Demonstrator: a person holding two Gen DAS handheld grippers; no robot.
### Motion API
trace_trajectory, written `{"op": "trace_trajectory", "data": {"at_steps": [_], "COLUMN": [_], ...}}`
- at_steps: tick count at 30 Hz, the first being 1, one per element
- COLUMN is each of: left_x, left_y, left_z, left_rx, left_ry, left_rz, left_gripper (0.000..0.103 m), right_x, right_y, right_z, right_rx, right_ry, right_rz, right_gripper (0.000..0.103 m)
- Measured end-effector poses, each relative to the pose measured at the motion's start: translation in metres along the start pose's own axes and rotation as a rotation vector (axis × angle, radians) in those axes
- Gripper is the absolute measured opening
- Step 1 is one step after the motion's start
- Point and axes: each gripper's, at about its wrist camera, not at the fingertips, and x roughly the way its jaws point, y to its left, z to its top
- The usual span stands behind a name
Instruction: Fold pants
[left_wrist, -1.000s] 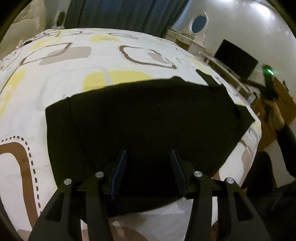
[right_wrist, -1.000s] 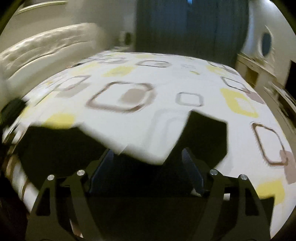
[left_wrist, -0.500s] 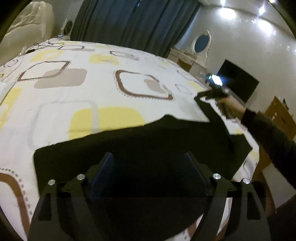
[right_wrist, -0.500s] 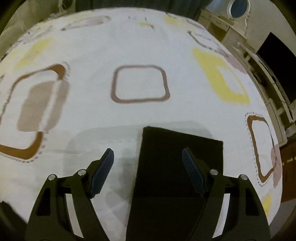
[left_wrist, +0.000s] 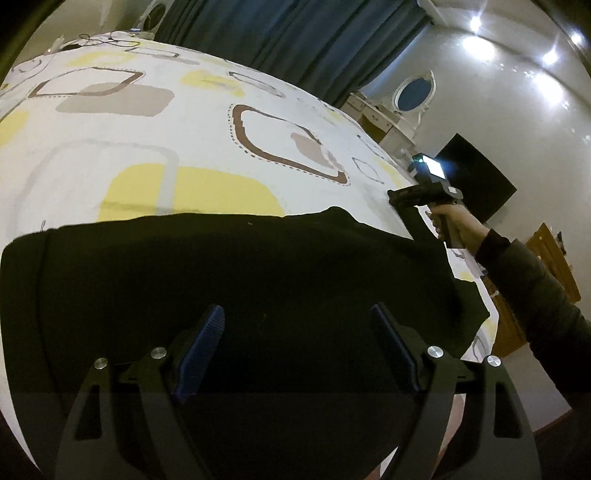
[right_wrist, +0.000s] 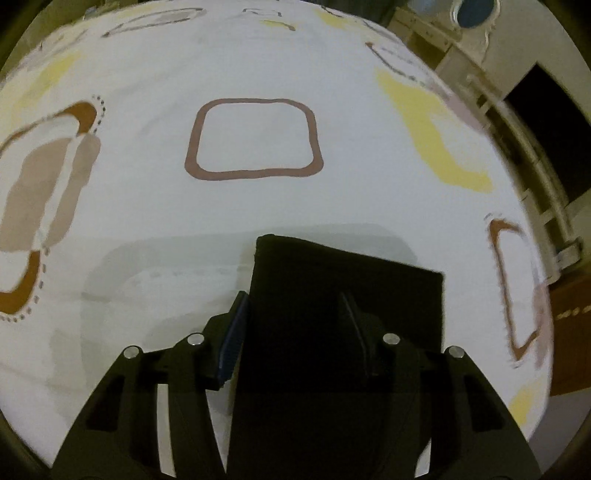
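Note:
The black pants (left_wrist: 240, 273) lie flat across the near part of the bed. My left gripper (left_wrist: 295, 314) is open and hovers above their near middle, holding nothing. In the right wrist view a narrow end of the pants (right_wrist: 343, 291) lies on the sheet. My right gripper (right_wrist: 293, 299) is open, its fingers standing on either side of that end's left part. The right gripper also shows in the left wrist view (left_wrist: 410, 206), held by a hand at the pants' far right corner.
The bed sheet (left_wrist: 147, 122) is white with yellow, brown and grey squares. Dark curtains (left_wrist: 295, 44) hang behind the bed. A dresser with an oval mirror (left_wrist: 410, 92) and a dark TV screen (left_wrist: 476, 177) stand to the right. The bed's right edge (right_wrist: 535, 295) drops off.
My left gripper opened wide and lifted slightly above the pants. My right gripper swung to the pants' narrow end, came lower over it and narrowed its opening.

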Motion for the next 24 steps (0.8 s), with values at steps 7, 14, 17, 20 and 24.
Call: {"op": "trace_trajectory", "data": {"at_steps": [7,14,17,20,24], "left_x": [0.002,-0.001,-0.001,-0.001,0.000], "left_y": [0.002,0.002,0.002,0.002,0.001], "left_z": [-0.001,-0.001,0.000,-0.001,-0.001], "left_rx": [0.004,-0.014,-0.015,-0.019,-0.019], "left_ry": [-0.002,-0.002,-0.001,0.000,0.003], "left_rz": [-0.002,-0.011,-0.012,-0.012,-0.003], "left_gripper": [0.080,0.080,0.080,0.080,0.080], "right_x": [0.009,0.011,0.003,-0.016,-0.047], "right_y": [0.020,-0.007,-0.025,-0.040,-0.069], "right_z": [0.002,0.003,-0.001,-0.007,-0.022], "right_rx": [-0.081,0.007,0.055,0.117,0.185], "right_ry": [0.023,0.043,0.014,-0.030,-0.100], "right_rz": [-0.089,0.033,0.084,0.150,0.228], "right_gripper": [0.038,0.008,0.008,0.008,0.007]}}
